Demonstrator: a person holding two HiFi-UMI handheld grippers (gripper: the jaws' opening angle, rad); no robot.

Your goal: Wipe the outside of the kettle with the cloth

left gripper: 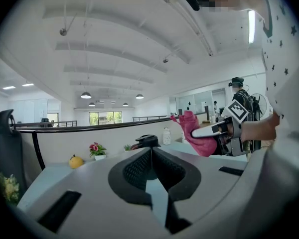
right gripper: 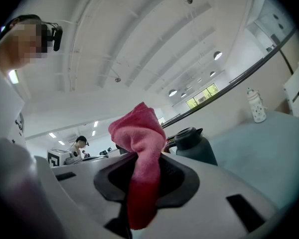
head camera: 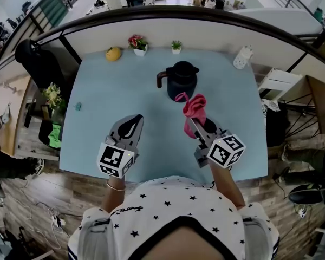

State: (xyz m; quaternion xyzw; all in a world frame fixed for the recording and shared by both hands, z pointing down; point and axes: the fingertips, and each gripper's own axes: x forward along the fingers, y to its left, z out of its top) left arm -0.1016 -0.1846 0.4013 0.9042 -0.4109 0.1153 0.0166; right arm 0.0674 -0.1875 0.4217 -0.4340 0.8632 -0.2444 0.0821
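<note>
A dark kettle (head camera: 181, 83) with a brown handle on its left stands upright at the middle back of the pale blue table (head camera: 97, 96). My right gripper (head camera: 190, 121) is shut on a pink cloth (head camera: 195, 106), which it holds up just in front of the kettle and slightly to its right. In the right gripper view the cloth (right gripper: 142, 148) bunches up out of the jaws, and the kettle (right gripper: 194, 146) shows behind it. My left gripper (head camera: 134, 118) hovers to the left of the right one, shut and empty. The left gripper view shows the kettle's lid (left gripper: 147, 140) above the jaws and the cloth (left gripper: 197, 133) at right.
Along the back edge of the table stand a yellow fruit (head camera: 114, 53), a pot of red flowers (head camera: 138, 43), a small green plant (head camera: 176, 46) and a white bottle (head camera: 242, 57). A small teal object (head camera: 78, 106) lies near the left edge. A white partition rises behind the table.
</note>
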